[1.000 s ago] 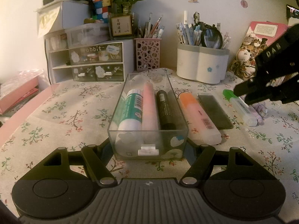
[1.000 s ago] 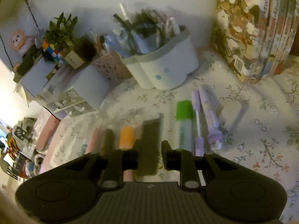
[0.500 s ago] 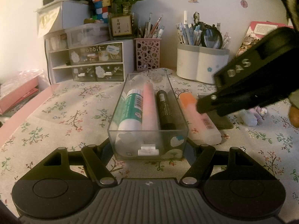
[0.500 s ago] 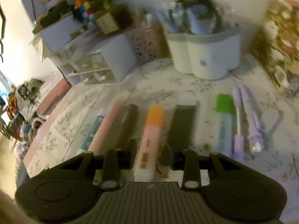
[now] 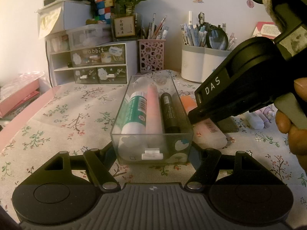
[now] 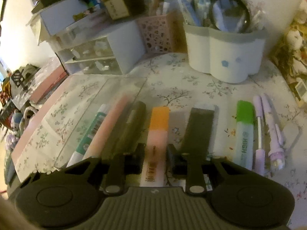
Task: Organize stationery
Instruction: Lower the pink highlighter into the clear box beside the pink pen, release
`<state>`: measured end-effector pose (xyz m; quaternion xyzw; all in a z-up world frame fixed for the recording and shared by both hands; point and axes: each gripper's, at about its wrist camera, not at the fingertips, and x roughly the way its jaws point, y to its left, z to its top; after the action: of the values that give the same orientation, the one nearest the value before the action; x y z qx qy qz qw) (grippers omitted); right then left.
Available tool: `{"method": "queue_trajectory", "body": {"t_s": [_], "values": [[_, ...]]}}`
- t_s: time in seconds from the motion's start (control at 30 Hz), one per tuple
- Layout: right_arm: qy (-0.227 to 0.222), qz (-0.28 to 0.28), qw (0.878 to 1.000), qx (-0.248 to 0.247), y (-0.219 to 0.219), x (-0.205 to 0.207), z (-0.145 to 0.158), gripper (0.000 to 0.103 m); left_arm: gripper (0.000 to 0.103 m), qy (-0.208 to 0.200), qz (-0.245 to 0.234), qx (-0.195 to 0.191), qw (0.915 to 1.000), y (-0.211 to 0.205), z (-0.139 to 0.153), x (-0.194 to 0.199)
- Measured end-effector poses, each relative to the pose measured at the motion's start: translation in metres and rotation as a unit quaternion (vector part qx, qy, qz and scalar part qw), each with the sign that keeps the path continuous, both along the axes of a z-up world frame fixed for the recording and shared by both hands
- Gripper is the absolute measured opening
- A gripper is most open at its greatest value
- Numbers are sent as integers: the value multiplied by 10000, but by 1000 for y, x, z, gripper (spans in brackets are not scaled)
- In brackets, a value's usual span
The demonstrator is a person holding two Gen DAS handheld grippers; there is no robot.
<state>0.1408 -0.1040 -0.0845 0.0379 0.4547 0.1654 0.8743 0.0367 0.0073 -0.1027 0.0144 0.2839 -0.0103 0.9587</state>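
A clear plastic box (image 5: 153, 143) holds a teal-labelled tube (image 5: 134, 113), a pink stick (image 5: 153, 109) and a black marker (image 5: 169, 111). My left gripper (image 5: 152, 151) is spread wide, its fingers at both sides of the box's near end; whether they touch it I cannot tell. My right gripper (image 6: 155, 154) is open, its fingers (image 6: 139, 155) straddling the orange-capped pink highlighter (image 6: 156, 138) lying right of the box. In the left wrist view the right gripper (image 5: 193, 115) hangs over that highlighter (image 5: 209, 132).
A black flat bar (image 6: 198, 128), a green highlighter (image 6: 244, 130) and two purple pens (image 6: 268, 128) lie to the right. At the back stand a white pen holder (image 6: 224, 55), a pink mesh cup (image 5: 151, 56) and a small drawer unit (image 5: 92, 63).
My right gripper has swung left from the black bar and green highlighter and come down around the orange-capped highlighter. The left gripper and box have not moved.
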Motion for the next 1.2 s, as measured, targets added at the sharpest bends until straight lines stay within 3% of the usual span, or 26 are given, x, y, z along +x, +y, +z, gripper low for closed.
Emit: {"method": "queue_trajectory", "body": {"t_s": [0.43, 0.7, 0.83, 1.03, 1.2], "values": [[15, -745, 9924, 980, -44, -7, 13, 24, 72, -1, 0, 1, 10000, 0, 0, 0], [-209, -1694, 9752, 1408, -117, -20, 30, 24, 72, 0, 2, 0, 10000, 0, 0, 0], [-145, -1950, 9699, 1450, -134, -27, 24, 24, 72, 0, 1, 1, 10000, 0, 0, 0], [-125, -2441, 9524, 1824, -170, -42, 17, 24, 72, -2, -5, 2, 10000, 0, 0, 0], [-61, -2491, 9498, 1894, -174, -44, 14, 24, 72, -1, -3, 2, 10000, -1, 0, 0]]}}
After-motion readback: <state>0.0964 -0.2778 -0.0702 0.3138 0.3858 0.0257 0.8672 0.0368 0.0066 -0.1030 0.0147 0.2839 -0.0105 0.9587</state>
